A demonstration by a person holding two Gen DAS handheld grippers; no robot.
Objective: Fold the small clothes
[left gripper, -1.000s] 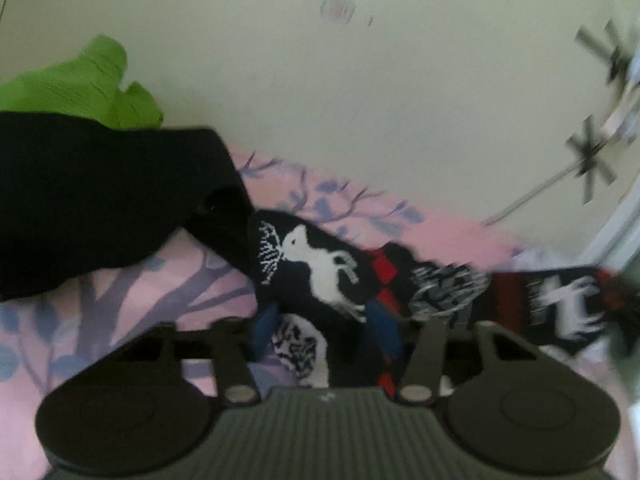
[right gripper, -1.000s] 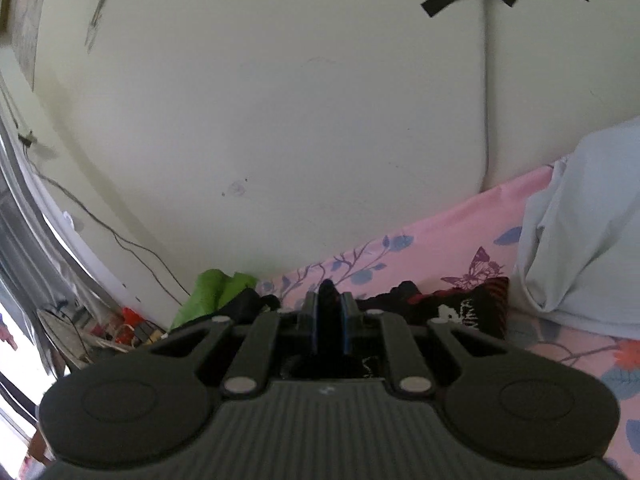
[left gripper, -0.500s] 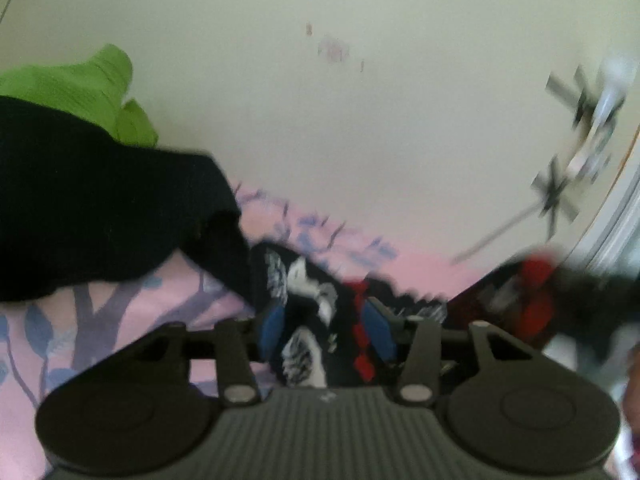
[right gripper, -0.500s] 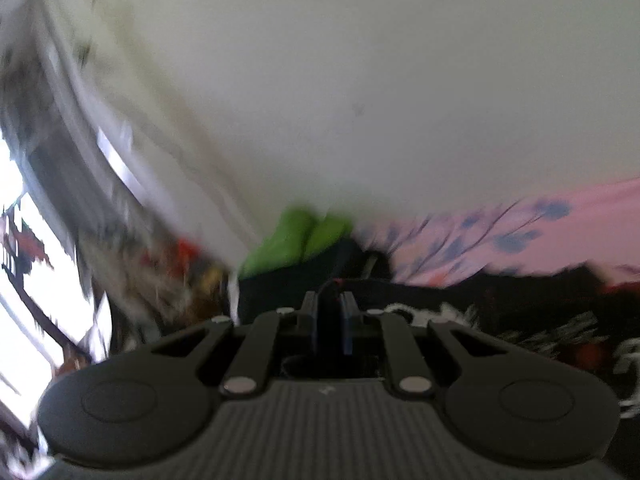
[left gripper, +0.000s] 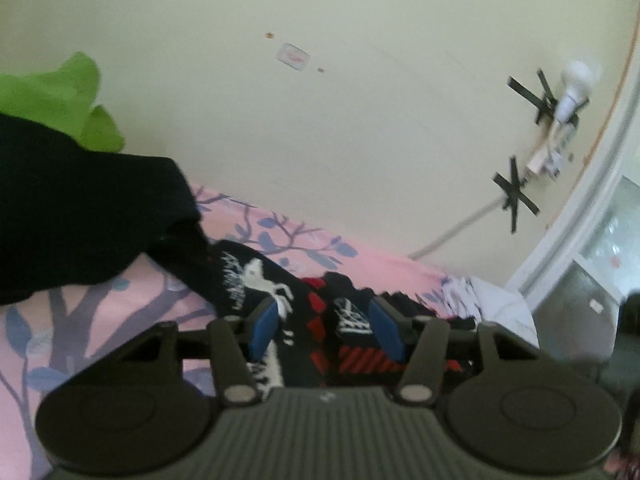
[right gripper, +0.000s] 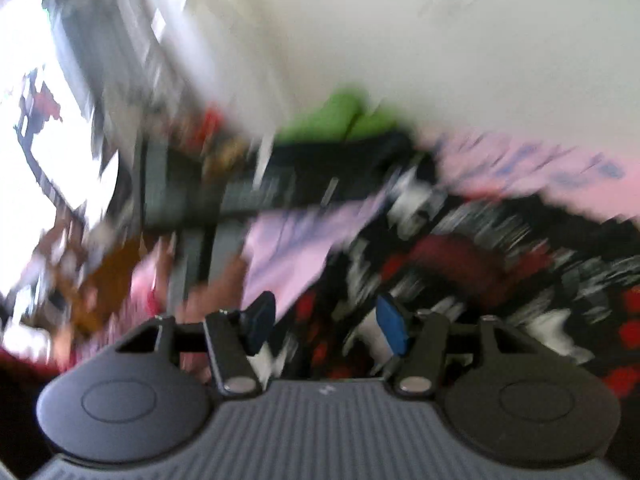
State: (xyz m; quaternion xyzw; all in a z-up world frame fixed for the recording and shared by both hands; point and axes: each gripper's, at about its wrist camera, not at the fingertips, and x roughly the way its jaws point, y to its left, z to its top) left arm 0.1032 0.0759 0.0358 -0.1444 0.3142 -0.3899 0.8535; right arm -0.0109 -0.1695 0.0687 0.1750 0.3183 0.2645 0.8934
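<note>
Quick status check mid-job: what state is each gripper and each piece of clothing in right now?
left gripper: open, fingers either side of the patterned scarf.
right gripper: open, view badly blurred.
patterned scarf: lying on the pink bedsheet, bunched, not held.
black garment: heaped on the sheet.
green garment: crumpled behind the black one.
white cloth: crumpled by the wall.

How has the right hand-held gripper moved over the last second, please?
Yes: the right hand-held gripper opened and swung left; the green garment now sits centre, not lower left.
</note>
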